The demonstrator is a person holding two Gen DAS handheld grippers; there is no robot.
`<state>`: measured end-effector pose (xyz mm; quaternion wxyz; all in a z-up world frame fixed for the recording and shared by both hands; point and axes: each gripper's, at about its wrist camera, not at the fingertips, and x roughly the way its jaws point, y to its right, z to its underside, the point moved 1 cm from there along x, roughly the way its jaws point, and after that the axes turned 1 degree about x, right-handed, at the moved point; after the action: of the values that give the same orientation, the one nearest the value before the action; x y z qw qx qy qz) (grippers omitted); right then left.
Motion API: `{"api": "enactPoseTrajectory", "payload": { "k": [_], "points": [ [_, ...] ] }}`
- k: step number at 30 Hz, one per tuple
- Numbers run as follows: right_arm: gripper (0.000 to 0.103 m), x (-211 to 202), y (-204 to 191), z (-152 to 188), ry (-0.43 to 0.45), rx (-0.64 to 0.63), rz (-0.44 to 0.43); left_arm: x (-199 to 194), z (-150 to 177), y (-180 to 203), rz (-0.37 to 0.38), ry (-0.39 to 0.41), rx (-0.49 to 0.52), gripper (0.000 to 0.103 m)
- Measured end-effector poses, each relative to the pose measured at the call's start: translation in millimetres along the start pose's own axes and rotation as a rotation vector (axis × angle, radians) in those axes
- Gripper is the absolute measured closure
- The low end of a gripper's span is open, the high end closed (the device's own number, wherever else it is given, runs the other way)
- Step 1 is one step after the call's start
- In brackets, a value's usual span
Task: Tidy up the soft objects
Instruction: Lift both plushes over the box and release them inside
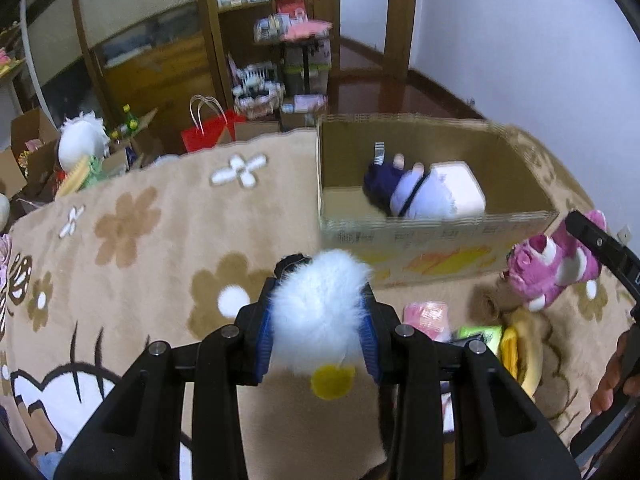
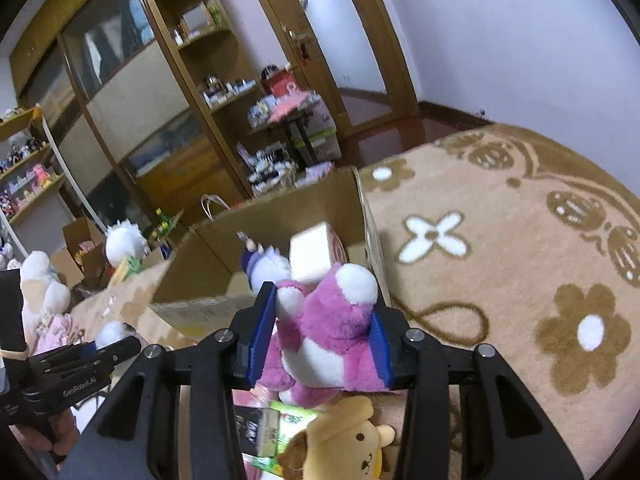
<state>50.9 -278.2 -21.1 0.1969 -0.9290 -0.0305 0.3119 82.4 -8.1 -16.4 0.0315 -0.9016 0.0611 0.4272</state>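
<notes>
A tan blanket (image 1: 160, 208) with brown and white flowers.

A cardboard box (image 1: 440, 236) sits on it at the upper right; a yellow dog plush (image 2: 348, 444) lies at the bottom of the right view.

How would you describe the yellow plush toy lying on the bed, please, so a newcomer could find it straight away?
Start at the cardboard box on the tan flowered blanket. Nearer than the box, the right gripper holds a pink bear in its jaws. Directly below the bear lies the yellow dog plush, the only toy there with a brown cap and a small stitched face.
</notes>
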Motion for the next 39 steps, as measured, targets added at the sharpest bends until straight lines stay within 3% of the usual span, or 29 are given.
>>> {"api": "enactPoseTrajectory", "payload": {
  "k": [7, 11, 15, 21, 31, 39],
  "points": [
    [0.058, -29, -15, -24, 0.080, -0.022, -0.035, -17, -31, 8, -0.029, 0.094, 0.047, 0.068],
    [0.058, -44, -22, -42, 0.143, -0.028, -0.050, -29, -55, 13, -0.007, 0.178, 0.075, 0.068],
    [0.057, -46, -25, -56, 0.170, -0.021, -0.056, -36, -70, 19, -0.013, 0.252, 0.123, 0.068],
    [0.056, -43, -36, -69, 0.196, -0.042, -0.059, -29, -97, 29, -0.005, 0.300, 0.142, 0.068],
    [0.054, 1, -45, -76, 0.170, -0.063, -0.051, 2, -112, 38, 0.041, 0.266, 0.117, 0.067],
    [0.051, 32, -39, -60, 0.097, -0.029, -0.033, 40, -98, 45, 0.058, 0.169, 0.123, 0.067]
  ]
}}
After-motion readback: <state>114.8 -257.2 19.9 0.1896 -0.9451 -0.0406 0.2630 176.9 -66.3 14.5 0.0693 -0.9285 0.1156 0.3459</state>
